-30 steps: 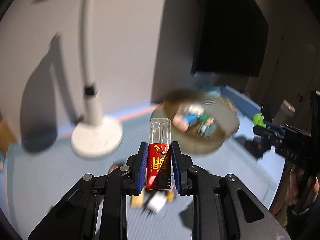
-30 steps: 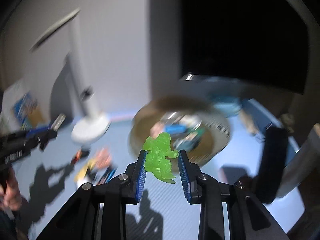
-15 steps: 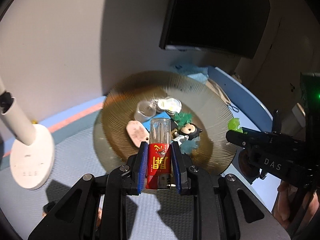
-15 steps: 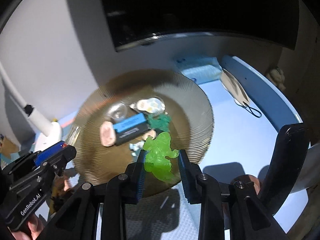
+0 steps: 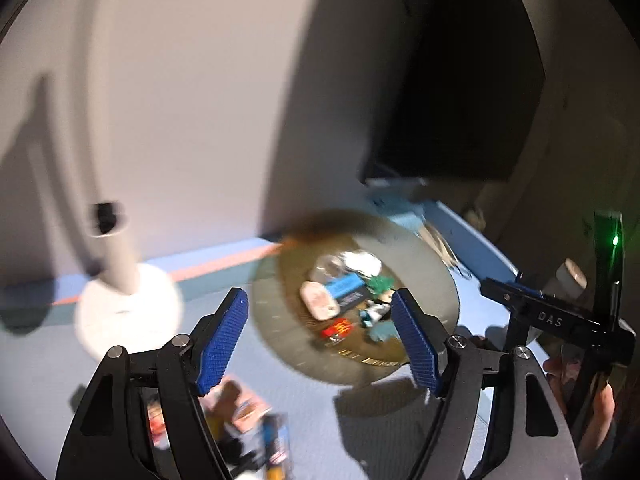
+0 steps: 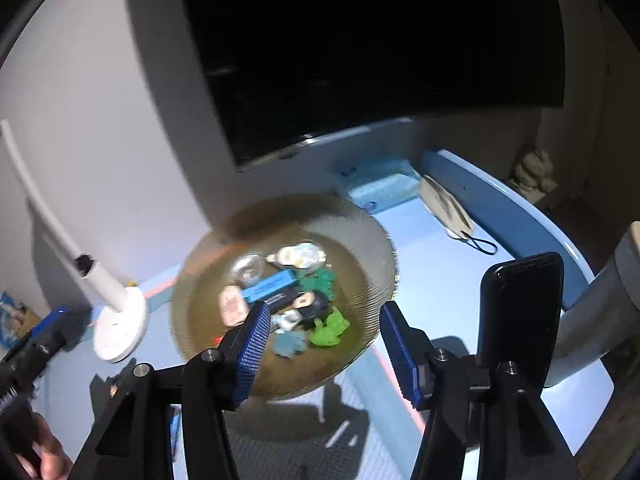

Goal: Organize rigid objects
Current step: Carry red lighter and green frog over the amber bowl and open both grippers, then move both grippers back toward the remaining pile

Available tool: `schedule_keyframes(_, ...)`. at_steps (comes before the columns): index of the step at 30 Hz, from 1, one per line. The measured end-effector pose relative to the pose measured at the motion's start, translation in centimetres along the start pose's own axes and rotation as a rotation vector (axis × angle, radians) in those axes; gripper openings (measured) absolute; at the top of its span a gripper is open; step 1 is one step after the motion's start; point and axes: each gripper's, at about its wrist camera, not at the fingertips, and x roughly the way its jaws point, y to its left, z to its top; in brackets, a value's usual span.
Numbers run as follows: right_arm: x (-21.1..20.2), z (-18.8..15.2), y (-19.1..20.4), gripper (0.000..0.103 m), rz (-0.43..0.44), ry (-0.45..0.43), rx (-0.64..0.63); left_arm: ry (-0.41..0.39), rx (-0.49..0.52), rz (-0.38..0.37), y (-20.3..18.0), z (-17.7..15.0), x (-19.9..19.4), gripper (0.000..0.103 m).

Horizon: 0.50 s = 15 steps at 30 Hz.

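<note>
Now mid-task: both grippers, left (image 5: 320, 340) & right (image 6: 320, 354), empty w/ jaws opening; lighter (image 5: 337, 327) & green toy (image 6: 329, 330) in bowl (image 6: 360, 216) w/ others. Still loose: pile (image 5: 248, 420) on table.

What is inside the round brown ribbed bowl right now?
The brown ribbed bowl holds a bright green toy figure, blue rectangular block, pink oval piece and red lighter; anything beneath stays hidden.
</note>
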Motion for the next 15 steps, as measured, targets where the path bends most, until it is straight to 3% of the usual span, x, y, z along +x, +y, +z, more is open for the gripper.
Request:
schedule_keyframes(5, -2.0, -2.6, 3.1, 0.06, 0.111, 0.011, -0.063, -0.041, -0.12, 0.1, 5.8, -3.7, -6.2, 0.081)
schedule_keyframes(9, -0.8, -6.6, 6.0, 0.061, 0.203, 0.079, -0.108, -0.002, -0.232, 0.182, 11.1, -8.2, -8.7, 0.081)
schedule_keyframes(15, 5.1, -13.2, 7.8, 0.061, 0.249, 0.186, -0.103, 0.097, -0.329, 0.319, 16.4, -14.8, -7.3, 0.081)
